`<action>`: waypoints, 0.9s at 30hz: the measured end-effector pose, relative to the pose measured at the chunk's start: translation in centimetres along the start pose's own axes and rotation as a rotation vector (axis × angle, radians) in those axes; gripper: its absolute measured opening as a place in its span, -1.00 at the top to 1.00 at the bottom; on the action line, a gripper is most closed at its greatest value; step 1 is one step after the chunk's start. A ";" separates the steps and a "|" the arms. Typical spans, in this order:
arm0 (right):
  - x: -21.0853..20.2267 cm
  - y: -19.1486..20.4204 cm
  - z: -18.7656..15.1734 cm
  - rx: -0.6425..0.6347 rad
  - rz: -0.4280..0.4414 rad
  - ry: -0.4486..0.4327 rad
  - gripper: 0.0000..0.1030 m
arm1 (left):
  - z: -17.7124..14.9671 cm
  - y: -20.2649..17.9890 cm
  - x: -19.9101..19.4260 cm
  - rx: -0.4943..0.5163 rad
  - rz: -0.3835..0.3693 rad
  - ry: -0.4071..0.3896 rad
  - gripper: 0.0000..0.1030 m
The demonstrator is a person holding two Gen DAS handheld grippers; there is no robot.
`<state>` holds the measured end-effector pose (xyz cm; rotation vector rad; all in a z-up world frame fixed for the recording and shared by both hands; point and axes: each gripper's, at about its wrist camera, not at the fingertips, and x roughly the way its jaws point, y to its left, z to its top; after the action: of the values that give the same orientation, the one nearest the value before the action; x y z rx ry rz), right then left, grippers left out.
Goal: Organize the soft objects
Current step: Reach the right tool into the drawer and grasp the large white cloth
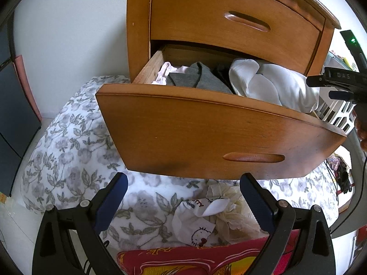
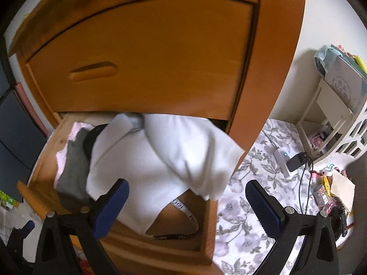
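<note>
In the left wrist view the left hand-held gripper [image 1: 183,197] has its blue-padded fingers spread wide with nothing between them. Just below and between those fingers, a small white garment with a cartoon cat print [image 1: 197,220] lies crumpled on the floral bedding [image 1: 68,151], touching a cream lace piece [image 1: 231,208] on its right and a red patterned fabric [image 1: 195,261] at the lower edge of the view. Beyond them, the pulled-out lower drawer [image 1: 206,133] of a wooden dresser [image 1: 229,11] overhangs the bedding. Inside, a pale pink cloth [image 1: 165,71] sits at the left end, a grey garment [image 1: 199,78] beside it, and a white garment [image 1: 270,82] is heaped at the right end, spilling over the front edge. The right hand-held gripper [image 2: 187,197] hovers over the drawer's right part, fingers likewise spread and empty, the white garment [image 2: 160,165] directly beneath it. Farther off to the right, a white shelf unit [image 2: 332,119] stands against the wall, with a black phone on a cable [image 2: 296,161] lying on the bedding near it.
</note>
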<state>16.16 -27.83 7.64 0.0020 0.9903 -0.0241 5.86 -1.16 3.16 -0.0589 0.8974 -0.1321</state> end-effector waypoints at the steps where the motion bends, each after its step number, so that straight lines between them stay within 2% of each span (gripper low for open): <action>1: 0.3 -0.3 0.2 0.003 -0.003 0.005 -0.99 | 0.0 0.0 0.0 0.001 0.000 0.000 -0.91; 11: 2.7 -3.0 1.5 0.055 0.004 0.041 -0.97 | 0.0 -0.2 0.3 0.008 -0.006 0.010 -0.91; 16: 3.8 -3.7 1.9 0.080 0.058 0.053 -0.90 | 0.0 -0.2 0.4 0.010 -0.011 0.014 -0.91; 27: 4.0 -1.4 2.6 0.046 0.163 0.046 -0.89 | 0.0 -0.2 0.5 0.015 -0.019 0.021 -0.91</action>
<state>20.50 -29.39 5.70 0.1254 1.0328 0.1029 6.11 -1.45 2.78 -0.0526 0.9169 -0.1572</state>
